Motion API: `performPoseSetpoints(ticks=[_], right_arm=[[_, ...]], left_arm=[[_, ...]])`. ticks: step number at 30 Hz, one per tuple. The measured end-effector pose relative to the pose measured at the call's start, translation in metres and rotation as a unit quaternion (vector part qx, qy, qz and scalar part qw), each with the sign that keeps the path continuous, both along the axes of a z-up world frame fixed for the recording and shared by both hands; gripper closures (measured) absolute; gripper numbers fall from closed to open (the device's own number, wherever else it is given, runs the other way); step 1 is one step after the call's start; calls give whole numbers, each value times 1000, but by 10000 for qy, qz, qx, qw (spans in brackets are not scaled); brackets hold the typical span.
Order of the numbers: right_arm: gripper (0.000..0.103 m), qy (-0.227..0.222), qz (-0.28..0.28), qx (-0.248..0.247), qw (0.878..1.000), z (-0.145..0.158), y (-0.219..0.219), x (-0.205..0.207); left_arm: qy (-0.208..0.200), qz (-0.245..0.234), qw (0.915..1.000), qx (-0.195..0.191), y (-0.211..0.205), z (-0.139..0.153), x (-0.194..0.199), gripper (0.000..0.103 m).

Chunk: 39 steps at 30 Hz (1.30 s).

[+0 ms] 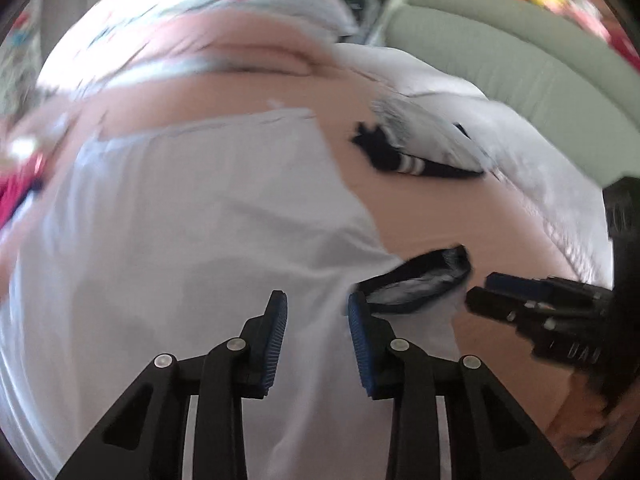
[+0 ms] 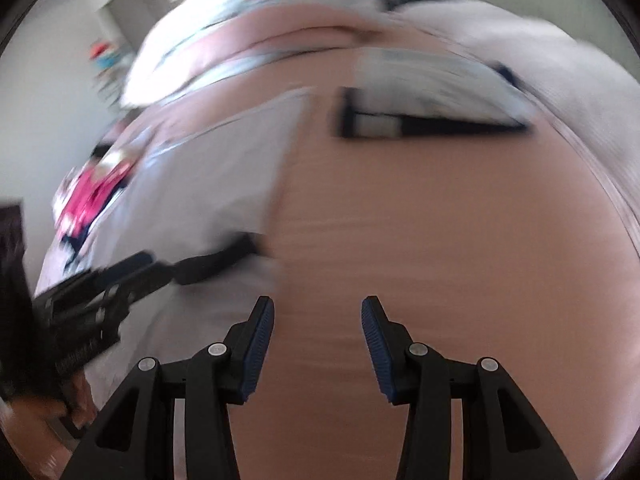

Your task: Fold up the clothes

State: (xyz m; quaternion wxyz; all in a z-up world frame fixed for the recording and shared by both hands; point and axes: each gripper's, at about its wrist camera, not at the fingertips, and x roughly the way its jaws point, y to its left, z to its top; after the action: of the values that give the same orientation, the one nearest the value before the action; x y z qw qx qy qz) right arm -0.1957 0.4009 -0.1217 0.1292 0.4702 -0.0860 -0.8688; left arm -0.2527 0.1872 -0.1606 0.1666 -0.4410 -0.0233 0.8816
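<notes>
- Left gripper (image 1: 317, 312): jaws standing apart with a narrow gap, blue ribbed pads (image 1: 279, 320) facing each other; nothing showing pinched between them, white cloth lying beneath the gap.
- White T-shirt (image 1: 192, 220): lying spread on the bed, filling the left and near part of the left wrist view; its far hem running across the sheet, its right edge slanting down toward the left gripper.
- Dark-trimmed sleeve (image 1: 416, 284): sitting at the T-shirt's near right corner, just right of the left gripper's right finger; cuff opening facing the right gripper.
- Right gripper (image 2: 318, 320): jaws standing moderately apart and empty, hanging over bare sheet; in the left wrist view its tips are pointing at the sleeve cuff from the right, whether touching cannot be told through the blur.
- Pink bed sheet (image 2: 440, 240): lying smooth under both tools, bare on the right half.
- Folded garment (image 1: 424, 152): white and grey with dark trim and a striped band, resting on the sheet farther off, well apart from the T-shirt.
- White quilted cover (image 1: 552, 152): lying bunched along the far right edge of the bed.
- Pink patterned bedding (image 1: 224, 20): lying piled at the far end.
- Pink and dark clothes (image 2: 92, 196): lying heaped at the far left, beside the T-shirt.
- Grey-green padded headboard (image 1: 520, 60): standing beyond the bed, far right.
</notes>
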Motion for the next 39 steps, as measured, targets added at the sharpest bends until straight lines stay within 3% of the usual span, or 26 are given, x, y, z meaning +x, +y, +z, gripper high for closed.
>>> performPoseSetpoints(ticks=[6, 12, 14, 19, 24, 26, 28, 30, 31, 34, 36, 39], right_arm=[[58, 390, 212, -226, 9988, 4, -22, -15], [58, 438, -190, -734, 9962, 13, 5, -8], [58, 446, -463, -690, 9955, 15, 19, -7], [58, 269, -946, -681, 9928, 15, 44, -8], [58, 370, -288, -724, 9963, 16, 15, -13], [58, 341, 179, -686, 9969, 15, -6, -14], [58, 236, 584, -424, 9971, 7, -30, -16], [58, -7, 670, 197, 9976, -11, -46, -21], [58, -110, 634, 395, 9971, -18, -50, -24], [58, -78, 436, 138, 9989, -14, -41, -25], [58, 64, 349, -136, 9993, -3, -33, -21], [58, -76, 399, -400, 9984, 2, -28, -13]], left_arm=[[-58, -643, 9979, 74, 4, -9, 13, 69], [-57, -998, 9949, 99, 34, -18, -3, 70], [-2, -990, 9950, 141, 36, -16, -7, 98], [230, -557, 9974, 391, 18, 2, 7, 98], [-276, -98, 9968, 744, -13, -11, 12, 98], [-460, 15, 9976, 526, -15, -24, 8, 97], [-628, 122, 9971, 408, -18, -34, 5, 97], [-672, 250, 9964, 463, -23, -30, 3, 95], [-626, 319, 9966, 437, -25, -24, 4, 92], [-43, 464, 9981, 405, -31, 0, 14, 90], [303, 238, 9979, 520, -30, 15, 23, 90], [224, -477, 9973, 519, -13, 13, 28, 90]])
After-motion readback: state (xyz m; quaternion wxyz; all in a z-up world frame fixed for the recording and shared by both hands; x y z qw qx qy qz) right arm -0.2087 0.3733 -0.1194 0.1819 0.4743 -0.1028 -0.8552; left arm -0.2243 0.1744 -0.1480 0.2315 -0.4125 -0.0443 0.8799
